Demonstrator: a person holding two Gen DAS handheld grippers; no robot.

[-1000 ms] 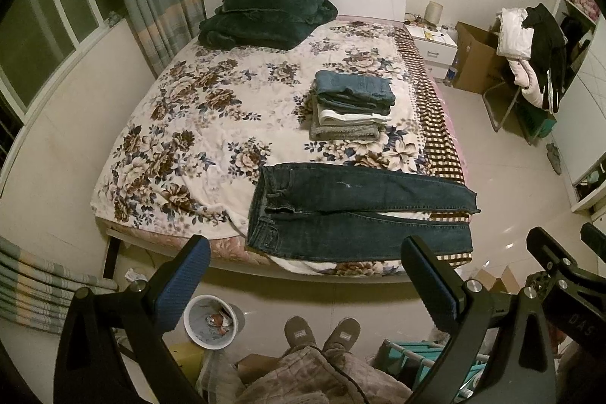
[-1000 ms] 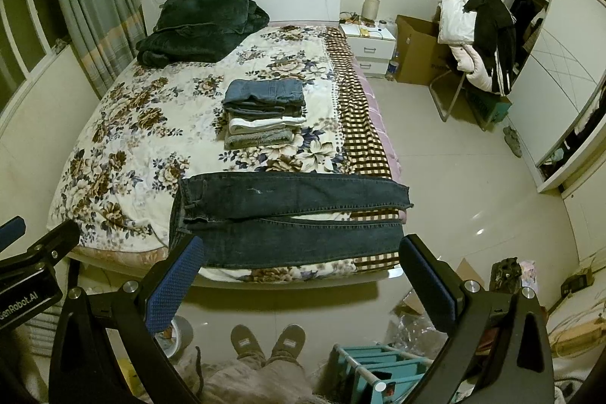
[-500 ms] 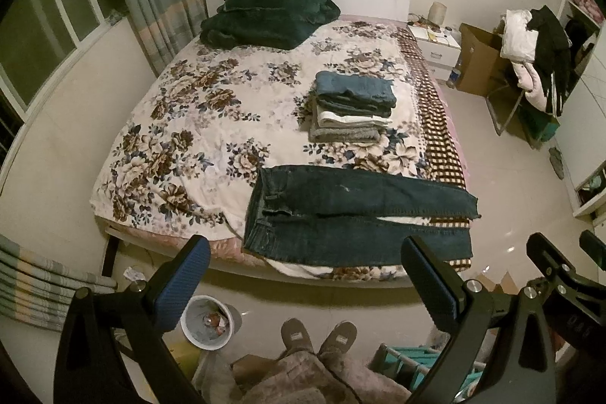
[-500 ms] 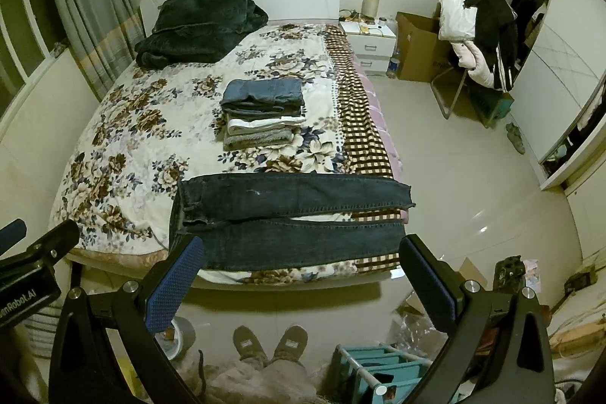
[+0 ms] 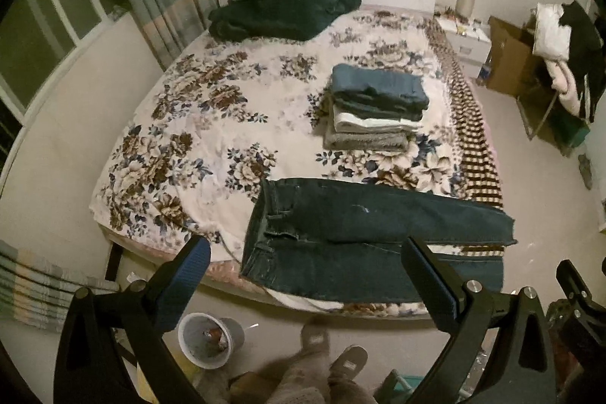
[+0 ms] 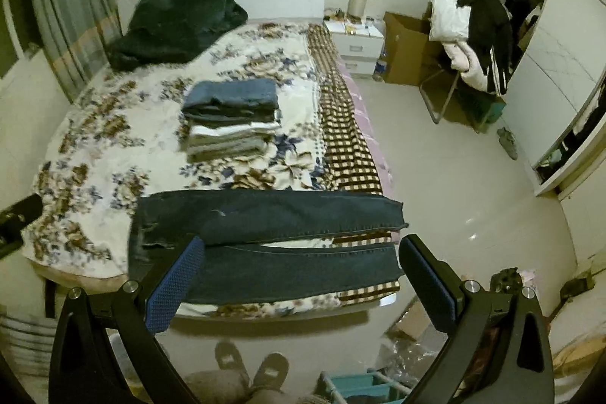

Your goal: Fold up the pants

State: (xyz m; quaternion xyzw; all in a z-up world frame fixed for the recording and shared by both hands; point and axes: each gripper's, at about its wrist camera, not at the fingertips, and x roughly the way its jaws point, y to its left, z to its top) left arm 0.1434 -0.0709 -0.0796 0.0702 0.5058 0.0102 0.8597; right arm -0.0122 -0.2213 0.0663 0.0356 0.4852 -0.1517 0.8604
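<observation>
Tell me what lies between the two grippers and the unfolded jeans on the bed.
Nothing visible does. The dark jeans lie flat across the near edge of the bed, and both the left gripper and right gripper hang in front with jaws open. The folded stack sits beyond.

Home bedroom: bed (image 5: 235,123), nightstand (image 6: 358,42), wardrobe (image 6: 560,82)

Dark blue jeans (image 5: 352,237), floral white bedspread (image 5: 212,123), brown checked blanket (image 6: 346,146), dark green throw (image 5: 284,6)

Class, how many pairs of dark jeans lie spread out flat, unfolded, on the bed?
1: the dark jeans lie along the bed's near edge, legs pointing right. Others may sit folded in the stack behind.
</observation>
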